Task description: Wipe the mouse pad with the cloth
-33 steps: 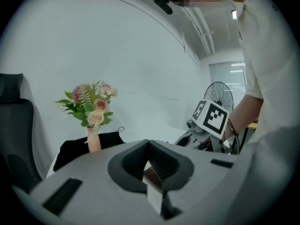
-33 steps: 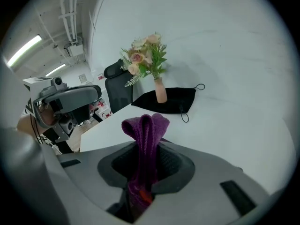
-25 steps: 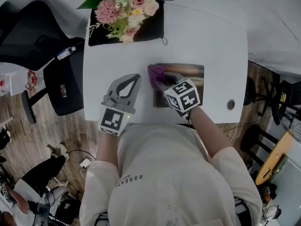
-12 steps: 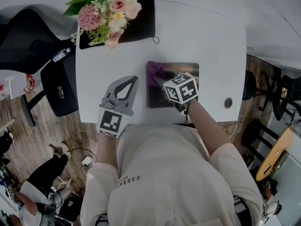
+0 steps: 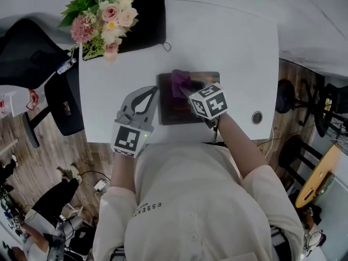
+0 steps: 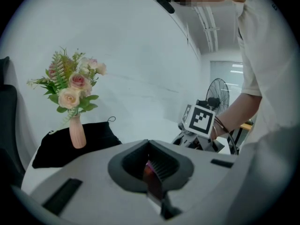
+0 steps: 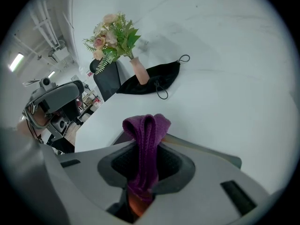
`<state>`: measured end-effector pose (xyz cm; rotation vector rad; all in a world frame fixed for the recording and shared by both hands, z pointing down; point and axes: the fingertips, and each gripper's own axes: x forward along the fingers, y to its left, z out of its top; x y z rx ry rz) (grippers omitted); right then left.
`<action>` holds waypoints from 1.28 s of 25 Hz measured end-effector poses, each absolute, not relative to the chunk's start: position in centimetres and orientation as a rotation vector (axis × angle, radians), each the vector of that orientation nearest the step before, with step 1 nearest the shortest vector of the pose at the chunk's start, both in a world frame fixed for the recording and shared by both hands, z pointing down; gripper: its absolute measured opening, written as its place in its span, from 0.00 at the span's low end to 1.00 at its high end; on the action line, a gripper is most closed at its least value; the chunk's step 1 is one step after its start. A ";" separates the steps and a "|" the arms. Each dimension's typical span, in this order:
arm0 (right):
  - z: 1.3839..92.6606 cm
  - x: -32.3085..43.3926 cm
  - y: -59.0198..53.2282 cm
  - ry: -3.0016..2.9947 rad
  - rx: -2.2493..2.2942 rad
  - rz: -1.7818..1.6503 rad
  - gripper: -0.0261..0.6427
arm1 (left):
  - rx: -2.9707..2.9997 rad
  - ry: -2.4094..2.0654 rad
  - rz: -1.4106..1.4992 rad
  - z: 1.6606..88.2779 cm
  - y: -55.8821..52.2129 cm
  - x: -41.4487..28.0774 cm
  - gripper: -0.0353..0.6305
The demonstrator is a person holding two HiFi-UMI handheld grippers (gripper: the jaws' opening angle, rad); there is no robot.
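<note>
A dark mouse pad (image 5: pixel 202 111) lies on the white table (image 5: pixel 239 48) just in front of me. On its far left part sits a bunched purple cloth (image 5: pixel 179 81), and my right gripper (image 5: pixel 185 94) is shut on it. The right gripper view has the cloth (image 7: pixel 144 146) folded up between the jaws and sticking out past them. My left gripper (image 5: pixel 153 91) rests on the table with its tips at the pad's left edge, shut and holding nothing. In its own view the left gripper (image 6: pixel 152 170) has its jaws together.
A pink vase of flowers (image 5: pixel 100 18) stands on a black bag (image 5: pixel 144 26) at the table's far left corner. A round cable hole (image 5: pixel 256 117) is near the front right edge. A black office chair (image 5: pixel 32 48) stands left of the table.
The cloth and right gripper have slid a little rightward, from the pad's left edge onto it. The left gripper's tips now sit nearer the pad's left edge. My head view shifted.
</note>
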<state>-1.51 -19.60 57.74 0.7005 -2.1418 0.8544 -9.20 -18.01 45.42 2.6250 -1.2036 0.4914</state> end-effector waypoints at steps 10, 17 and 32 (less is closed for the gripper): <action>57.9 4.8 -20.2 -2.073 0.803 0.870 0.18 | 2.640 -1.124 0.504 45.5 -17.9 -5.7 0.06; 58.1 9.2 -20.6 -2.009 0.876 0.902 0.19 | 2.661 -1.088 0.478 44.9 -17.5 -4.4 0.06; 54.8 13.5 -20.7 -1.881 1.018 0.642 0.19 | 2.743 -1.071 0.446 43.0 -17.6 -3.7 0.06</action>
